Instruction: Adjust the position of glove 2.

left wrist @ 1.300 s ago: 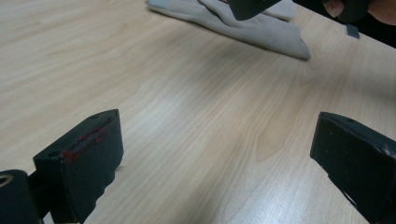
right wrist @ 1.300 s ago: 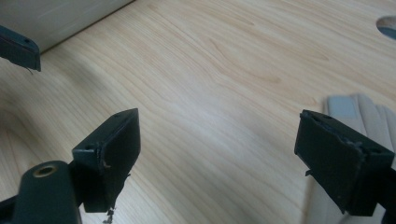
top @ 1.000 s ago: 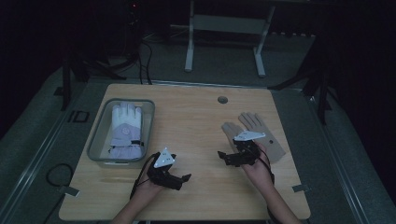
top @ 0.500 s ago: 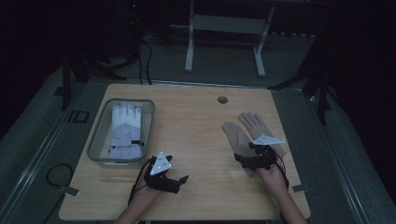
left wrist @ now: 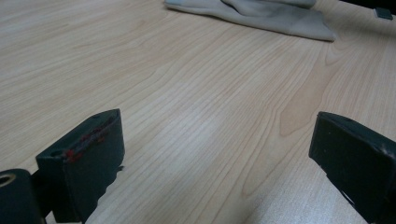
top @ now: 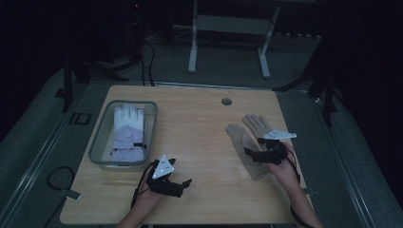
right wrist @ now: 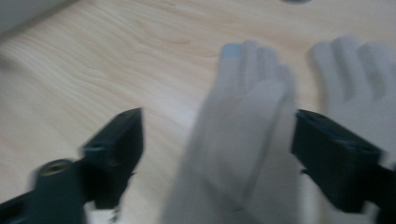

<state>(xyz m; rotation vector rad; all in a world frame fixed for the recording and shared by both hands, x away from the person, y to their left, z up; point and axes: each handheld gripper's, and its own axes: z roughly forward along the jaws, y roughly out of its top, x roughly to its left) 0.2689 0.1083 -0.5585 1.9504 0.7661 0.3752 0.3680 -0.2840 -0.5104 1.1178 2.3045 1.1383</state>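
Note:
Two beige gloves lie side by side on the right half of the wooden table [top: 199, 128]: a near one [top: 239, 138] and a far one [top: 259, 123]. My right gripper [top: 254, 152] sits low over the near glove's palm. In the right gripper view that glove [right wrist: 247, 149] lies between the jaws, the other glove [right wrist: 355, 70] beyond. The right gripper [right wrist: 217, 126] is open; its jaws have just been closing, with a gap still left at one pad. My left gripper [top: 183, 179] rests open at the front, and the left gripper [left wrist: 217, 135] has bare wood between its jaws.
A grey bin [top: 97, 142] at the left holds a pair of white gloves [top: 127, 128]. A round cable hole [top: 226, 101] sits near the table's far edge. In the left gripper view the beige gloves [left wrist: 261, 11] lie far ahead. Dark floor surrounds the table.
My right gripper has slid to the right along the near beige glove, toward its cuff end. The left gripper has stayed where it was.

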